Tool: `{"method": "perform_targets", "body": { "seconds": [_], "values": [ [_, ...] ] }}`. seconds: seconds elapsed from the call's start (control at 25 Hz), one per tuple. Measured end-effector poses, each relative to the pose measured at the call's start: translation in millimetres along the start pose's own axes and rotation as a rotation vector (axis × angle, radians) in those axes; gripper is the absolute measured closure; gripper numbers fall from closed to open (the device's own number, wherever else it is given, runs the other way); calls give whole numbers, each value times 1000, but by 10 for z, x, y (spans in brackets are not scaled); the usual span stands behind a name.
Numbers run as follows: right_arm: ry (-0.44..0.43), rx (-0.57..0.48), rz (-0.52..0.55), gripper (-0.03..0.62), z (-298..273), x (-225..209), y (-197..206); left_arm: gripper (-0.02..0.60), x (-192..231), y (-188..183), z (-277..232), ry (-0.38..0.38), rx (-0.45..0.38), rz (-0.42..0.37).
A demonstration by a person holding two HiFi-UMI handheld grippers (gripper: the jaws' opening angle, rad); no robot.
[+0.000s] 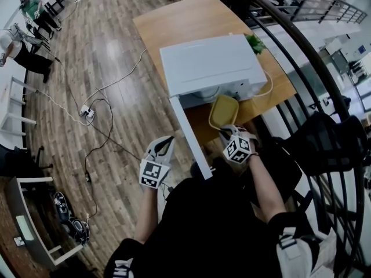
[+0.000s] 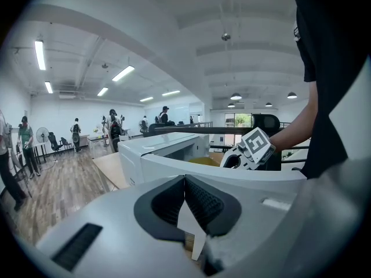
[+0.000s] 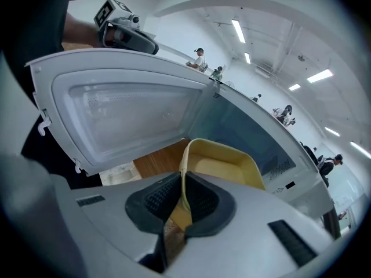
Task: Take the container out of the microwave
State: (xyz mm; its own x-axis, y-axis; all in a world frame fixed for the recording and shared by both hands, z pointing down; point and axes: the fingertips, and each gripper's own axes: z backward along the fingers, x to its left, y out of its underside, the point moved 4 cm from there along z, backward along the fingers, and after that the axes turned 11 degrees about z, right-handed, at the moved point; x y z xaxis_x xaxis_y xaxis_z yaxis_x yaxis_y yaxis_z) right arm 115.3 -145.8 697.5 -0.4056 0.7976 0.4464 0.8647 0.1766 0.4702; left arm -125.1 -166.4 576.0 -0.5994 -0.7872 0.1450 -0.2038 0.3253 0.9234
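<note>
Right gripper (image 3: 182,198): jaws pinching the near wall of the yellow container (image 3: 226,167), with the rim sticking up between the pads. In the head view the container sits at the gripper's 12 o'clock, at the microwave (image 1: 208,65) mouth, at 6 o'clock of the white box, and most of it is clear of the front edge. I can't tell whether it rests on the table (image 1: 179,25).

Door (image 1: 190,138) is swung open toward 6 o'clock from the microwave's left front corner.

Left gripper (image 2: 185,210): jaws pressed together on the door's thin white edge, at the door's 9 o'clock side.

Green plant (image 1: 255,42) is at the microwave's 2 o'clock corner. A cable (image 1: 110,86) trails over the floor at 9 o'clock.
</note>
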Motion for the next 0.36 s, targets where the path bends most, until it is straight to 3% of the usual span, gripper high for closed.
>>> {"method": "perform_targets", "body": {
  "seconds": [0.36],
  "values": [
    [9, 2, -15, 568, 30, 6, 50, 580, -64, 26, -12, 16, 8, -7]
  ]
}}
